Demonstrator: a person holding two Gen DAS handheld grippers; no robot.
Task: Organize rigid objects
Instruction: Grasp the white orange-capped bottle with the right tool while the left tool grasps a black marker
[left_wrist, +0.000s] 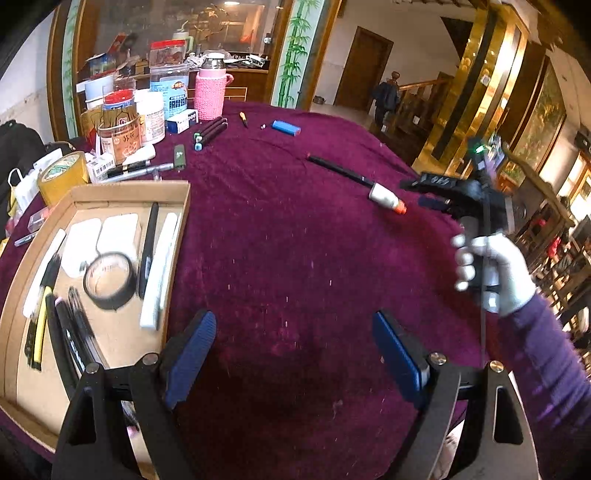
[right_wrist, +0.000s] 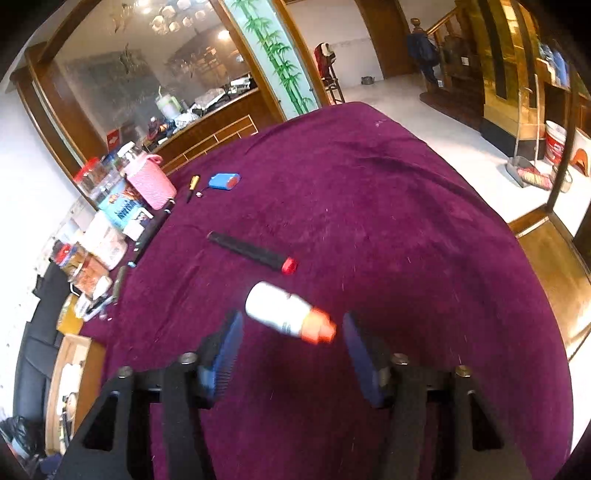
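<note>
Where right gripper (right_wrist: 291, 334) gapes (bottle (right_wrist: 288, 314) between)

Labels on the jars (left_wrist: 168, 90) are too blurred to read.

I am in a home, in a large living or dining room. My bench (left_wrist: 295, 258) wears a plum velvet cloth and carries household clutter: jars (left_wrist: 168, 70), a flask (left_wrist: 210, 86) in a pink knitted sleeve, tape (left_wrist: 62, 173), pens. Behind it a wood-framed glass partition (right_wrist: 122, 74) with painted bamboo panels (right_wrist: 275, 55) shows a sideboard. Farther off I see a wooden door (left_wrist: 364, 68), a staircase (right_wrist: 439, 48) with a coat hung on its post, and a dustpan (right_wrist: 524, 171) beside a bucket (right_wrist: 554, 142) on the tiled floor (right_wrist: 436, 122).
</note>
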